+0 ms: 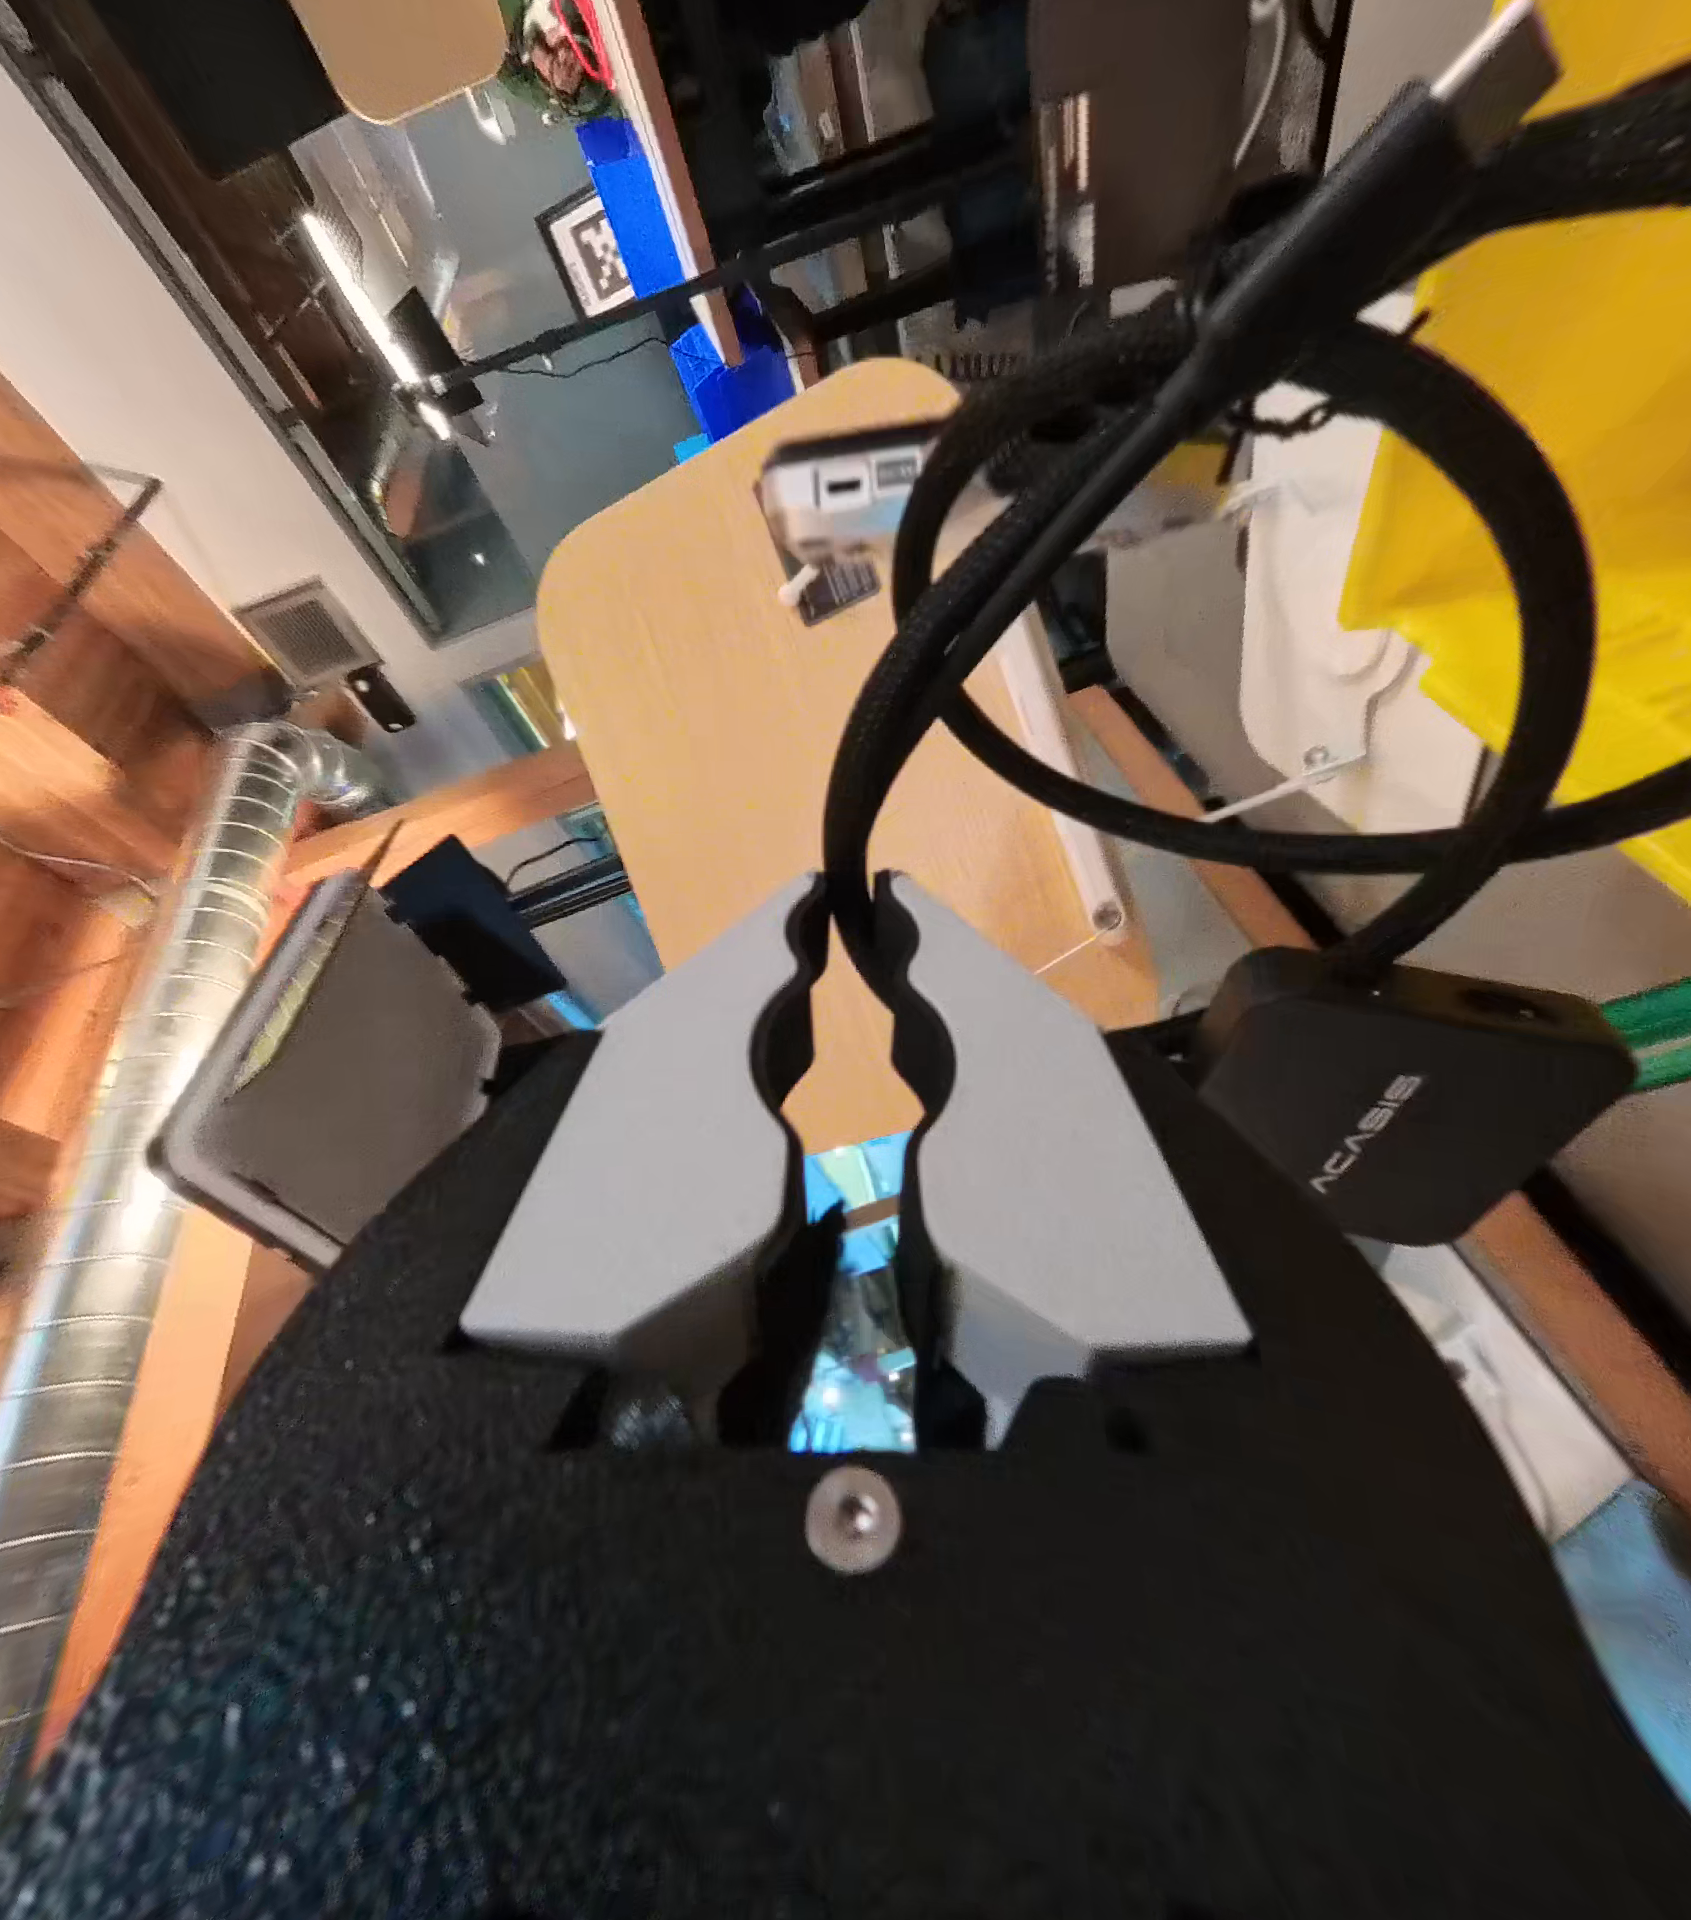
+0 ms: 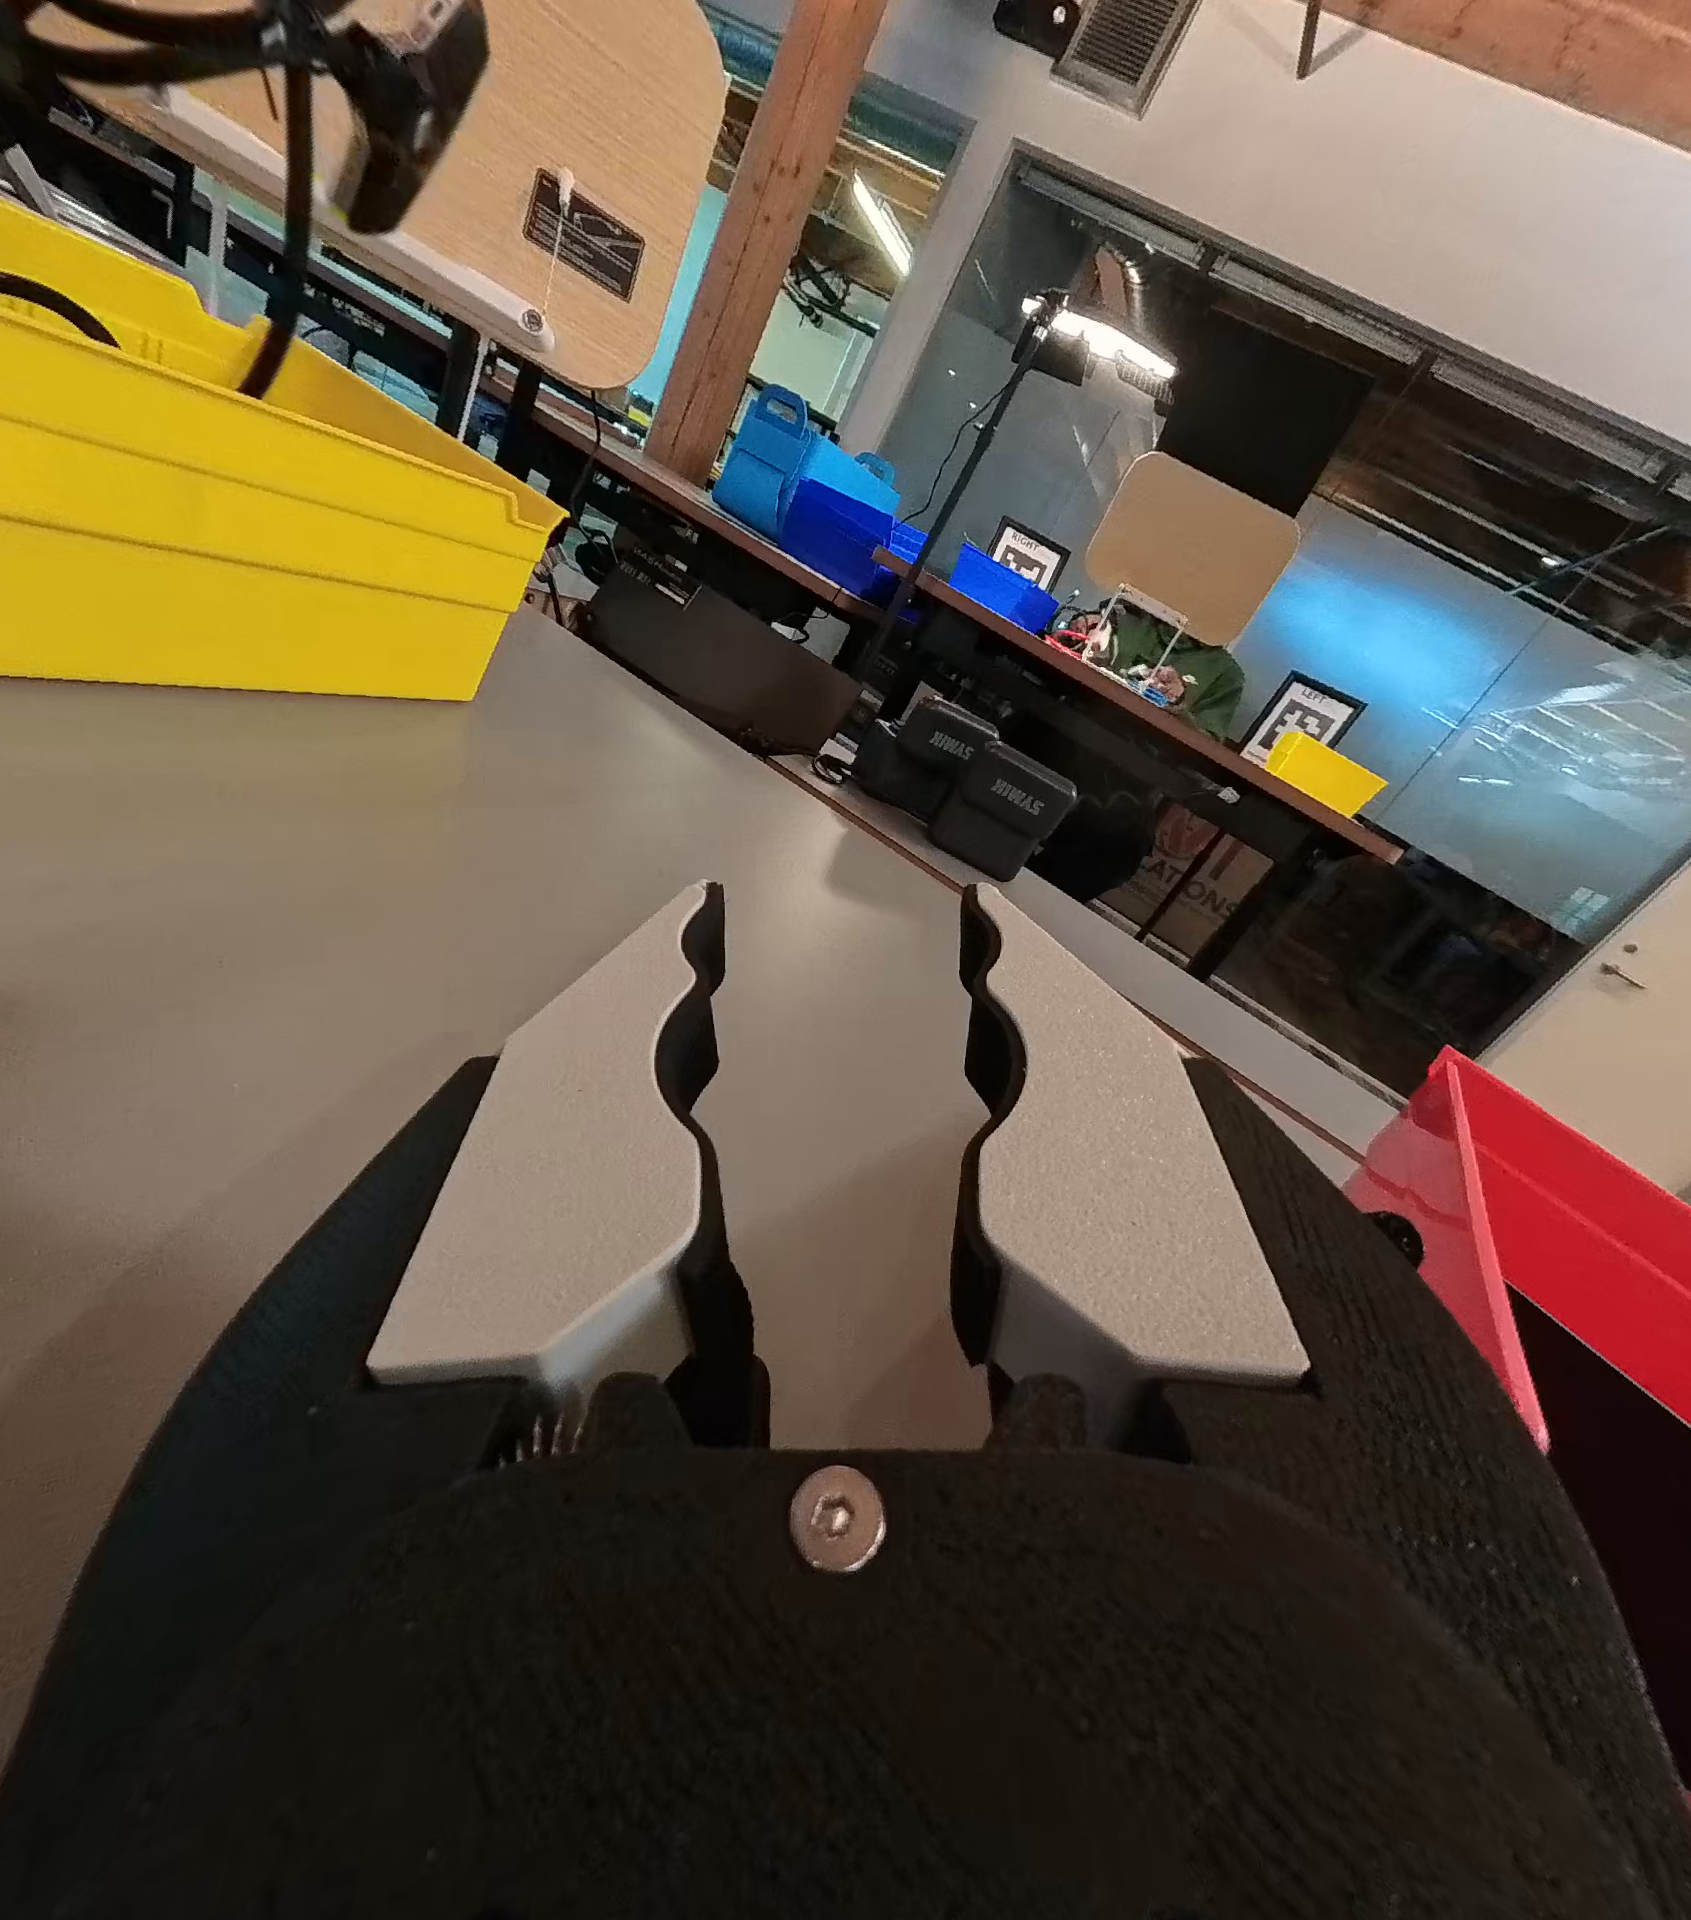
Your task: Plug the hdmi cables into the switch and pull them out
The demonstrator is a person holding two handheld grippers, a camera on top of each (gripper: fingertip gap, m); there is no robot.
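In the left wrist view my left gripper (image 1: 851,896) is shut on a black braided cable (image 1: 877,675), pinched at the fingertips. The cable loops up and to the right. A black switch box (image 1: 1412,1101) hangs in the air just right of the fingers, on a thin black lead that runs up towards a plug (image 1: 1506,83) at the top right. In the right wrist view my right gripper (image 2: 841,914) is open and empty, low over a grey table (image 2: 249,935). A dark box (image 2: 405,125) hangs among black cables at the top left, well away from it.
Stacked yellow bins (image 2: 145,540) stand on the table at the left, with cables trailing into them; they also show in the left wrist view (image 1: 1599,520). A red bin (image 2: 1599,1299) sits close on the right. Other tables with blue bins (image 2: 820,499) stand farther back.
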